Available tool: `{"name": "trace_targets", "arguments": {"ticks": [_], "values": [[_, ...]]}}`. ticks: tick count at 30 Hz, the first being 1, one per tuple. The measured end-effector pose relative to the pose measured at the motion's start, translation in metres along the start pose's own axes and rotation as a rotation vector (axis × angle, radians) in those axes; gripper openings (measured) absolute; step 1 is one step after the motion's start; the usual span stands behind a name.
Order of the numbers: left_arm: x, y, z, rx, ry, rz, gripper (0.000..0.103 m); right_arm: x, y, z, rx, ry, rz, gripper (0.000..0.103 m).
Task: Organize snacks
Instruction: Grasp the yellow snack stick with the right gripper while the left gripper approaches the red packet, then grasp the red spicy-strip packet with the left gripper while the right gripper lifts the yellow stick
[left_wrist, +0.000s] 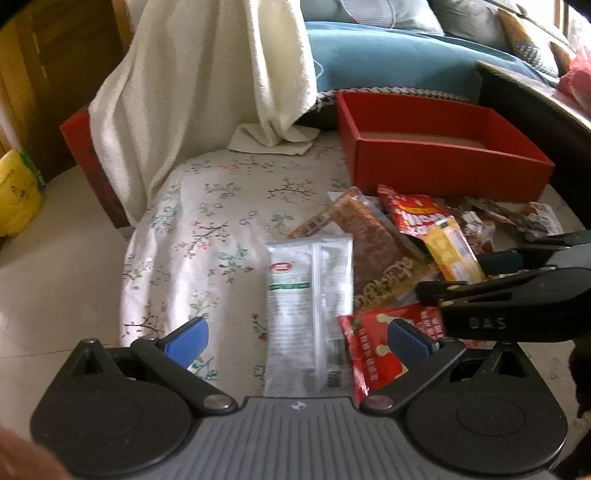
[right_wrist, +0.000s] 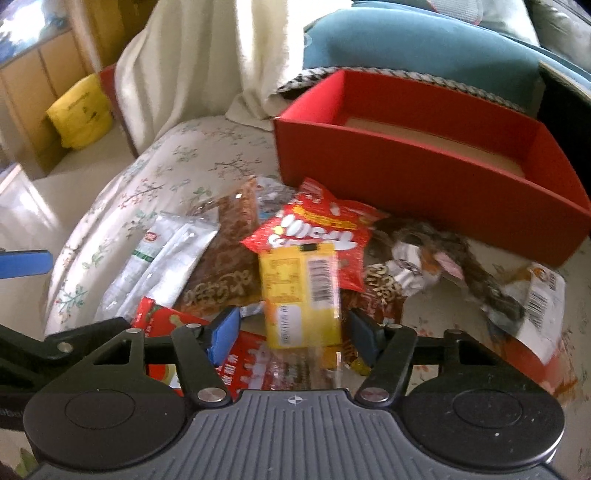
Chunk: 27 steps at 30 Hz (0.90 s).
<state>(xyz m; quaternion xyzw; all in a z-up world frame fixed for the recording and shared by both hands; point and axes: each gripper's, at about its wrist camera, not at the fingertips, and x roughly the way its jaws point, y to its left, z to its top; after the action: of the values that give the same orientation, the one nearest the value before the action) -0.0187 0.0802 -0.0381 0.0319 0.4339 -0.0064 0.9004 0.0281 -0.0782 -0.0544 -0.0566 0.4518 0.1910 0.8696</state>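
Red cardboard is the landmark: the red box (left_wrist: 443, 162) sits with its open top showing only a bare brown floor, so none of the snacks look sorted yet. From the left wrist view, the pile lies on the floral cloth (left_wrist: 207, 221) just in front of the box's near wall. A clear white-labelled packet (left_wrist: 306, 314) lies lengthwise, nearer the camera than the box, and the left hand-held gripper (left_wrist: 295, 339) hangs over its near end with jaws spread wide, pads clear of it, holding nothing. My guess is it waits its turn while the other works. The right hand-held gripper (left_wrist: 491, 273) reaches in from the right, short of the box, around a yellow packet (left_wrist: 454, 251).

Over to the right wrist view: the yellow packet (right_wrist: 303, 295) stands between the blue pads (right_wrist: 223, 332), in front of the box (right_wrist: 424, 166) and leaning on a red star-shaped bag (right_wrist: 317, 236). The right hand-held gripper (right_wrist: 291, 332) is about half open; small gaps show either side, so I judge the packet bracketed, not yet pinched. Taking the topmost item first looks sensible, since it frees the bags beneath.
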Motion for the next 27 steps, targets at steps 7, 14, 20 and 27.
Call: {"name": "trace_targets", "arguments": {"ticks": [7,14,20,27], "values": [[-0.006,-0.013,-0.002,0.085,-0.031,-0.032,0.098,0.002,-0.006,-0.002,-0.032,0.09,0.049,0.078],[-0.028,-0.034,-0.011,0.275,-0.068,-0.138,0.098,-0.013,-0.025,-0.012,-0.013,0.134,0.09,0.045],[-0.022,-0.08,-0.023,0.598,-0.081,-0.212,0.098,-0.045,-0.037,-0.019,-0.012,0.094,0.088,0.045],[0.024,-0.102,-0.02,0.747,0.057,-0.302,0.089,-0.045,-0.058,-0.032,0.044,0.107,0.086,0.046]]}}
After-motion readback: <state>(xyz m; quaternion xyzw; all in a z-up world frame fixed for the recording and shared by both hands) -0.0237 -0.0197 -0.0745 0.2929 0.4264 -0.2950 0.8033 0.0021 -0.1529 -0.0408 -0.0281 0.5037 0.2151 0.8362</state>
